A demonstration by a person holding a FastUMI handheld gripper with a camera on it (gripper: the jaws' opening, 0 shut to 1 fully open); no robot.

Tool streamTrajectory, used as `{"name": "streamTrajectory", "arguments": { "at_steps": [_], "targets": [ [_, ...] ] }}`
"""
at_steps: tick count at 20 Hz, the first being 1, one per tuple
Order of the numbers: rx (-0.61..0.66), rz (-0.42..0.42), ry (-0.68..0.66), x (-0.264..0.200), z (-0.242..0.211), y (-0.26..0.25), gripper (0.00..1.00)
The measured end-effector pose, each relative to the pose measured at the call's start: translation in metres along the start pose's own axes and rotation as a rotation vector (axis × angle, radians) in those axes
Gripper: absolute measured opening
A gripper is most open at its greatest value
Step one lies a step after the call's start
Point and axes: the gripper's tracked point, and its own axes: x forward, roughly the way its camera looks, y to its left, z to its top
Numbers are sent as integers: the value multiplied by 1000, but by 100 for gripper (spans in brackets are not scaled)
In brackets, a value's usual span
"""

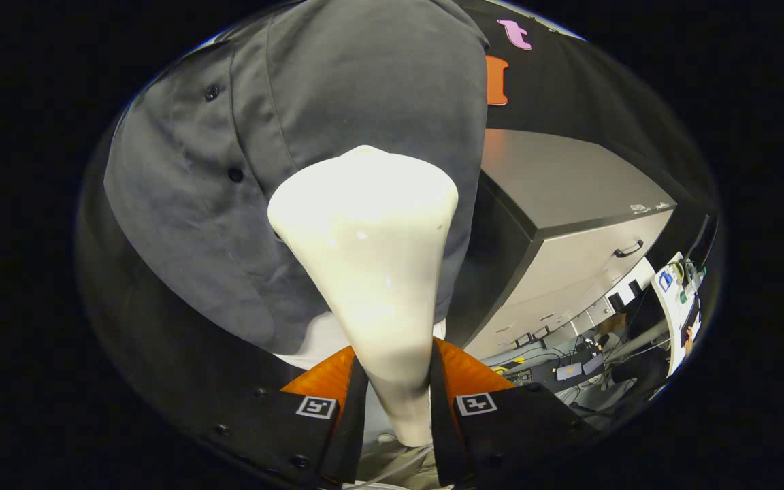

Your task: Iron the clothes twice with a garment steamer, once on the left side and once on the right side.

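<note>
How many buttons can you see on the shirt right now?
2. One button sits higher up the grey shirt; another button lies lower, beside the white steamer clamped in the hand-held gripper. The steamer may hide more.

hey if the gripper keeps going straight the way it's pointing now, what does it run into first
Most likely the dark grey shirt. The gripper, jaws shut on the white steamer, aims the steamer's wide head at the fabric; whether the head already touches it is unclear.

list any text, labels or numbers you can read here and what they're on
No readable words or numbers.
Square black-and-white code markers sit on each finger of the claw, shut on the white steamer: patterns, not text.
Papers and stickers beyond the grey cabinet: too small and blurred.
Grey shirt: no label.
</note>
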Motion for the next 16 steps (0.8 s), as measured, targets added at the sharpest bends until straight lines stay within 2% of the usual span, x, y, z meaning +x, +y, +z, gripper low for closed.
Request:
{"name": "streamTrajectory", "arguments": {
  "at_steps": [7, 16],
  "targets": [
    [5, 11, -133, -59, 56, 22, 50],
    [-62, 55, -252, -99, 109, 92, 50]
  ]
}}
